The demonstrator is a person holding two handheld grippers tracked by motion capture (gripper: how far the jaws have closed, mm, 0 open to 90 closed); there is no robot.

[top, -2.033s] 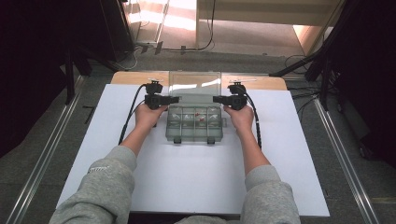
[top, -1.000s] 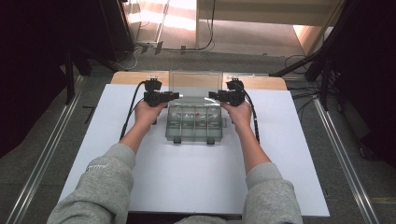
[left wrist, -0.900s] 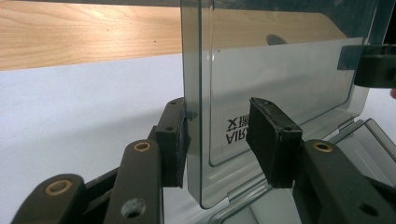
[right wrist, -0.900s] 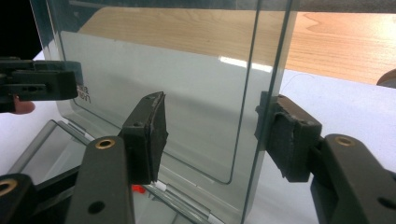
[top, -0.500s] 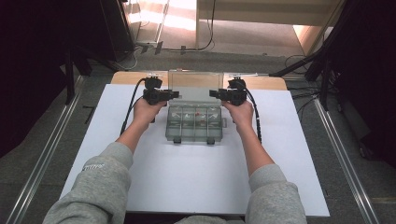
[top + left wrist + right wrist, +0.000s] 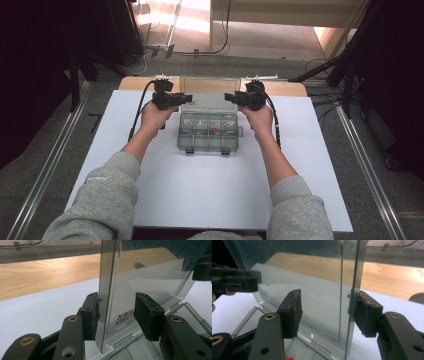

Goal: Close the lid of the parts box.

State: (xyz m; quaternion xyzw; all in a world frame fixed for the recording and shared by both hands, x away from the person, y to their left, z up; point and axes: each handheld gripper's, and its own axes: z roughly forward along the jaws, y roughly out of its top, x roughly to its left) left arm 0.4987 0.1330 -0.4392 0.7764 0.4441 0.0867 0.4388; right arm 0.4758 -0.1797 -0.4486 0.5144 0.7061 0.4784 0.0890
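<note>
Lid (image 6: 209, 91) now upright, both tongs (image 6: 186, 98) (image 6: 229, 97) apart around its side edges.

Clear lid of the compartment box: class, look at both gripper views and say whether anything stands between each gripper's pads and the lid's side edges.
Nothing visible does. The upright clear lid stands directly between the pads of the left gripper and the right gripper. Each outer pad sits against the lid's edge, the inner pads stand apart from the panel.

2 grippers (image 6: 200, 98) (image 6: 229, 97), 1 compartment box (image 6: 207, 131)

High view overhead; gripper views close, sharing lid (image 6: 150, 277).
</note>
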